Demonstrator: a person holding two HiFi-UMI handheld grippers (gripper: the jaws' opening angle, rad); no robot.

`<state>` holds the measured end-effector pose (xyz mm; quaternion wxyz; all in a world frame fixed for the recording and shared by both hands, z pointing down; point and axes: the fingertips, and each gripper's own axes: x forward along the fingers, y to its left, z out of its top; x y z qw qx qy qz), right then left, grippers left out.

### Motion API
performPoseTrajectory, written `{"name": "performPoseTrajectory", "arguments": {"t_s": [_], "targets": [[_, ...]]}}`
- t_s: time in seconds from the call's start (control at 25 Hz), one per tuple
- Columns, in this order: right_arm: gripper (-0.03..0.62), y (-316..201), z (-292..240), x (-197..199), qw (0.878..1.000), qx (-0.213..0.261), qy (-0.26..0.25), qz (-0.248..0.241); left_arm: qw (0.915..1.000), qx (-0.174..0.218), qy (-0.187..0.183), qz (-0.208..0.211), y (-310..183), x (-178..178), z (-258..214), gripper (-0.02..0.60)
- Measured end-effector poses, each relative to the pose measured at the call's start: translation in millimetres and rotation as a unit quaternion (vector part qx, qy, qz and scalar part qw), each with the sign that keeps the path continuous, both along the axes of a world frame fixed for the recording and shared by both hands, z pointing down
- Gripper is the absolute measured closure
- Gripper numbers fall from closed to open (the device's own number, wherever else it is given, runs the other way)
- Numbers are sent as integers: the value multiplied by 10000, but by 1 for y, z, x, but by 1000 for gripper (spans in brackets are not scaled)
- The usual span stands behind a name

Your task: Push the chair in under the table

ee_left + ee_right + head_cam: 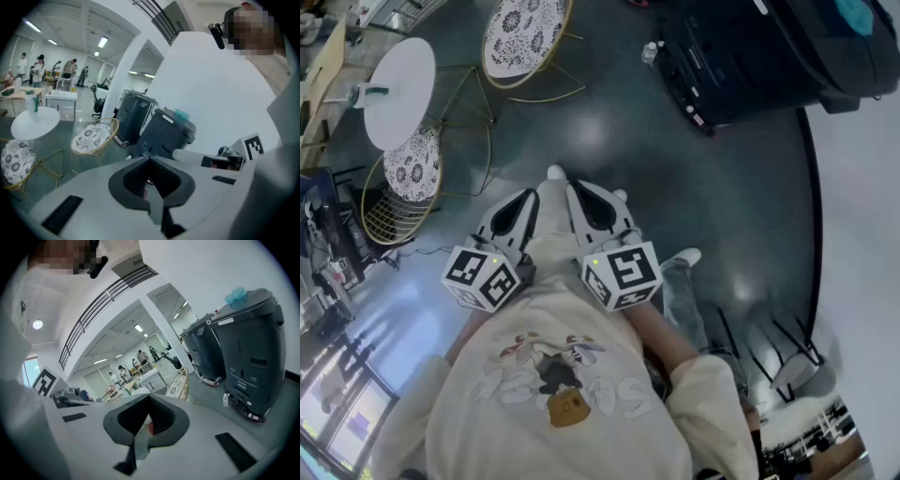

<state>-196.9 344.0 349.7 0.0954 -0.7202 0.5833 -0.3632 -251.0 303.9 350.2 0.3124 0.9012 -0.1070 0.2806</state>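
Claws first: left claw [517, 208] and right claw [592, 202] are both squeezed together, empty, hovering by our chest. Nothing's pushed yet, we reckon: one patterned chair [525, 33] stands well apart from the round white table [398, 89], a second chair [411, 171] just beside it. Walking over comes first. Glossy dark floor [675, 178], grey cleaning machines [741, 56], white wall [862, 206].

Head view overhead, all views share chair [525, 33]
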Motion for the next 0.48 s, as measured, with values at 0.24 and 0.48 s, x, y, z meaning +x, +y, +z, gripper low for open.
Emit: {"name": "performPoseTrajectory", "arguments": {"t_s": [0.24,0.48], "targets": [[586,-37,13,30,9989,-271,316,231,9994,-237,163,204,-50,42,21,572],[586,-73,12,85,9946,-546,581,664,9940,-186,609,889,-82,110,13,572]]}}
